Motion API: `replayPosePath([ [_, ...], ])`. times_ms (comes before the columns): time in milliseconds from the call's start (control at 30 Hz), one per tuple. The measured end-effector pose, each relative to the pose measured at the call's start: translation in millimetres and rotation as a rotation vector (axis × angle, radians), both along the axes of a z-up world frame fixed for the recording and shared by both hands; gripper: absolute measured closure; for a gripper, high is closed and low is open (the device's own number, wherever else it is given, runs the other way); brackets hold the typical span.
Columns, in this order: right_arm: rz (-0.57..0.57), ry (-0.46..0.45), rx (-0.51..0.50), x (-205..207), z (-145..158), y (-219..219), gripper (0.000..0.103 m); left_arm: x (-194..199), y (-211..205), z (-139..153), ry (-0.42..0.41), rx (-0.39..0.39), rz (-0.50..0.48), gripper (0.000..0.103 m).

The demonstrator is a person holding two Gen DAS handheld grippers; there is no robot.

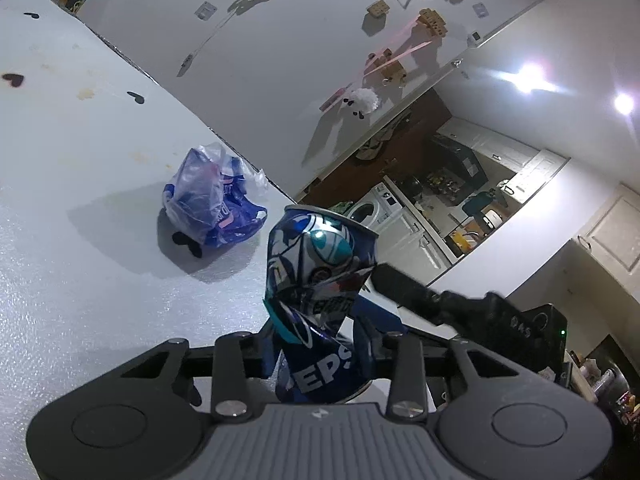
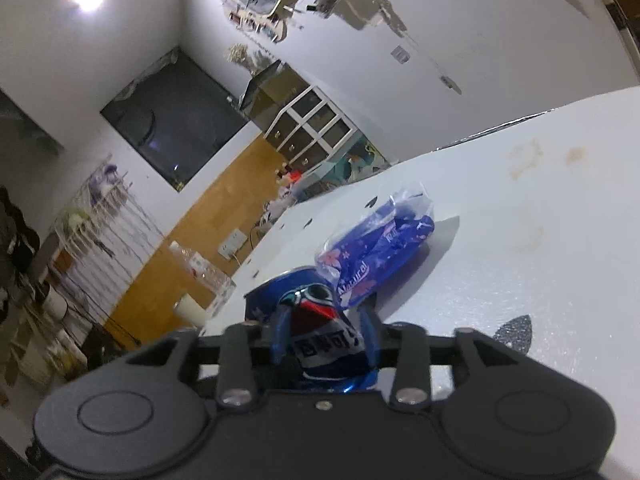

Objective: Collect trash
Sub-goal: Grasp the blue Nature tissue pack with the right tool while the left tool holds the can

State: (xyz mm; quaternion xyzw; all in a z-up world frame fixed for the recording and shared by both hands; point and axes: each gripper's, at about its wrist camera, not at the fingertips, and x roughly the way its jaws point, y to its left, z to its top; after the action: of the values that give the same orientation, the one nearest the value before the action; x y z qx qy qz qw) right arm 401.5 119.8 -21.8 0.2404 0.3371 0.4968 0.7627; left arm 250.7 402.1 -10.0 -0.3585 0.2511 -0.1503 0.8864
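Tongs (image 1: 316,344) grip dented "PEPSI" can (image 1: 316,280).

Counted items — 1 crushed Pepsi can (image 1: 320,300), also seen in the right wrist view (image 2: 320,336); 1 crumpled blue plastic wrapper (image 1: 212,196) on 1 white table (image 1: 80,240); 2 grippers, the left gripper (image 1: 316,344) and the right gripper (image 2: 324,340), each with 2 fingers; 2 ceiling lights (image 1: 530,76) in the left wrist view — 1 in the right.
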Motion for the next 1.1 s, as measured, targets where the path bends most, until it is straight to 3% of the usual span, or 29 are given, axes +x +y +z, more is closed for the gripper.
replayPosePath([
  [133, -0.042, 0.054, 0.065, -2.1, -1.7, -5.3, 0.044, 2.5, -0.1, -3.2, 0.016, -0.008, 0.009, 0.077],
  [167, -0.053, 0.07, 0.09, -2.8, -2.6, -7.9, 0.039, 3.2, 0.0, -3.7, 0.015, -0.012, 0.008, 0.078],
  [267, -0.096, 0.102, 0.138, -6.6, -4.9, -11.2, 0.038, 3.6, -5.1, -3.0, 0.01, -0.004, -0.005, 0.077],
  [367, -0.133, 0.176, 0.135, -9.3, -12.2, -7.1, 0.04, 3.4, -6.5, -3.7, 0.007, -0.004, 0.0, 0.077],
  [567, -0.341, 0.235, 0.157, -15.9, -15.5, -29.3, 0.061, -0.4, -3.9, -2.6, 0.002, 0.008, 0.036, 0.078],
  [700, -0.461, 0.25, 0.015, -20.4, -15.8, -30.3, 0.063, -0.8, -9.1, 0.1, -0.006, 0.031, 0.026, 0.078],
  [767, -0.409, 0.284, -0.025, -17.7, -21.0, -20.6, 0.064, -0.1, -14.4, 1.1, -0.003, 0.053, 0.002, 0.076],
  [800, -0.373, 0.295, -0.035, -17.1, -22.6, -14.5, 0.07, -0.5, -16.2, 1.2, -0.002, 0.066, -0.001, 0.076],
  [900, -0.358, 0.221, -0.091, -17.6, -15.5, -5.7, 0.071, -0.2, -16.7, 0.8, 0.001, 0.066, -0.008, 0.074],
  [1100, -0.276, 0.203, -0.085, -16.8, -5.7, -3.1, 0.071, 4.2, -24.6, -5.1, 0.014, 0.041, -0.068, 0.066],
])
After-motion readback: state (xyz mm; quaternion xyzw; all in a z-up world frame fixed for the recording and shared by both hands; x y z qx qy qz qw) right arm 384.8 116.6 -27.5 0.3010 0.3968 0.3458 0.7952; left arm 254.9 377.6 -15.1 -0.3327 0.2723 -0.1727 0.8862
